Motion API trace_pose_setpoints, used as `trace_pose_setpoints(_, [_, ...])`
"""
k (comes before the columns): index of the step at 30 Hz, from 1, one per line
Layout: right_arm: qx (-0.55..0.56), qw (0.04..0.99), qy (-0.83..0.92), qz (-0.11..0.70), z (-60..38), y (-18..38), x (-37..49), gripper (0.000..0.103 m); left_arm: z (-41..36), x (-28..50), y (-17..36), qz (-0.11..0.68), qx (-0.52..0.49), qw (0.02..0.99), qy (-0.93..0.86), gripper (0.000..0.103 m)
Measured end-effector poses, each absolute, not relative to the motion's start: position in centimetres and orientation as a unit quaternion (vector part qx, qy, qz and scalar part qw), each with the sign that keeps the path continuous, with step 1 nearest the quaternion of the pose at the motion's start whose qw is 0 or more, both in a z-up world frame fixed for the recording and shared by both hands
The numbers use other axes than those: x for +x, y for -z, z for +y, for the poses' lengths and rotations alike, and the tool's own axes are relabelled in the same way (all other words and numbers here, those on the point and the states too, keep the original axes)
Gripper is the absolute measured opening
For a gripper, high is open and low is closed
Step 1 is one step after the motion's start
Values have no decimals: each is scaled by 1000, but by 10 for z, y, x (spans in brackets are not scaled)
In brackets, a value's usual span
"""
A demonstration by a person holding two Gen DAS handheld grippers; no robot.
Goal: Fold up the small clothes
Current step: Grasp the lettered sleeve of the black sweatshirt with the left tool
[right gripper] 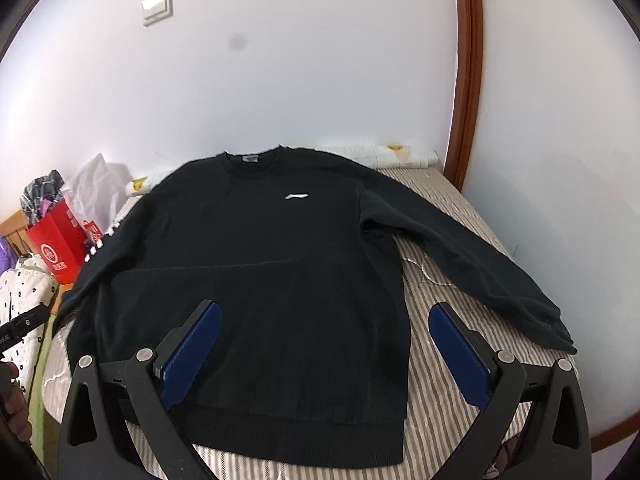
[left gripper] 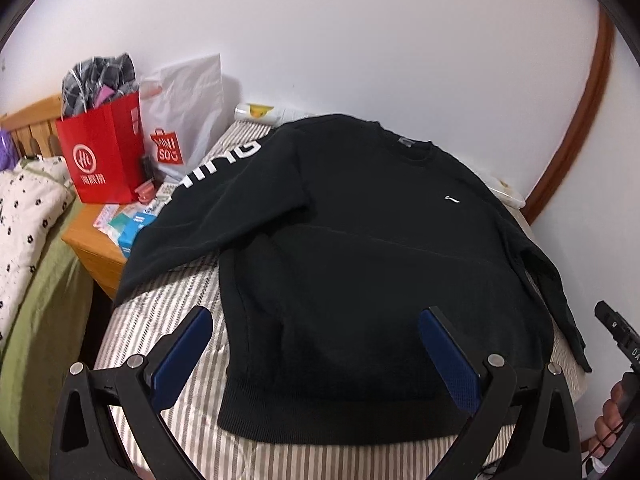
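Blue-padded fingers fill the bottom of both views. From the left wrist, the left gripper (left gripper: pixel 316 320) hangs with its jaws spread wide and nothing between them, above the lower hem area of one black sweatshirt (left gripper: pixel 360 248). From the right wrist, the right gripper (right gripper: pixel 324 316) is likewise spread wide and holding nothing, poised over the garment's lower right part; its left finger shows against black cloth and its right finger against bare bedding.

That sweatshirt lies face up and flat on a striped bed cover (left gripper: pixel 160 320), collar toward the white wall, hem toward the cameras. It has two sleeves, both stretched outward: one with large white lettering reaches toward the bedside table (left gripper: pixel 92 244), the other (right gripper: pixel 460 248) runs plain across the stripes to the bed's far edge. One small white logo (right gripper: pixel 296 196) sits on the chest.

Two bags stand on the bedside table: one red paper bag (left gripper: pixel 104 152) stuffed with plaid fabric, and one white plastic bag (left gripper: pixel 188 120) with a red shop mark. Some boxes and papers lie in front of them (too jumbled to count). A patterned pillow (left gripper: pixel 28 208) rests on a green sheet beside the table. One wall switch (right gripper: pixel 157 7) is mounted high on the wall, and a brown door frame (right gripper: pixel 466 80) rises at the right.
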State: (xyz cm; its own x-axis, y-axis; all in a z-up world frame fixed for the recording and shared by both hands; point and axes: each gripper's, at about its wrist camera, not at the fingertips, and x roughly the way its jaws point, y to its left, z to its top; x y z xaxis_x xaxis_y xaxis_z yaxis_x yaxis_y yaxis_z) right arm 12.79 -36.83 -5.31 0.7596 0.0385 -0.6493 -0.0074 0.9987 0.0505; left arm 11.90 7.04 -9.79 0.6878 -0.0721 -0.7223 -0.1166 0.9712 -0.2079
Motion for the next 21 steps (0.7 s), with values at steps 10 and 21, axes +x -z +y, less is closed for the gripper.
trace_pose_setpoints(10, [24,924,2,383,-373,101,180,102,102,158,132,400,-192,896,-30,102])
trace_pose_setpoints(21, [-13,913,13,407,-352,135,209,102,155,199,167,388,-280,877,-37,97])
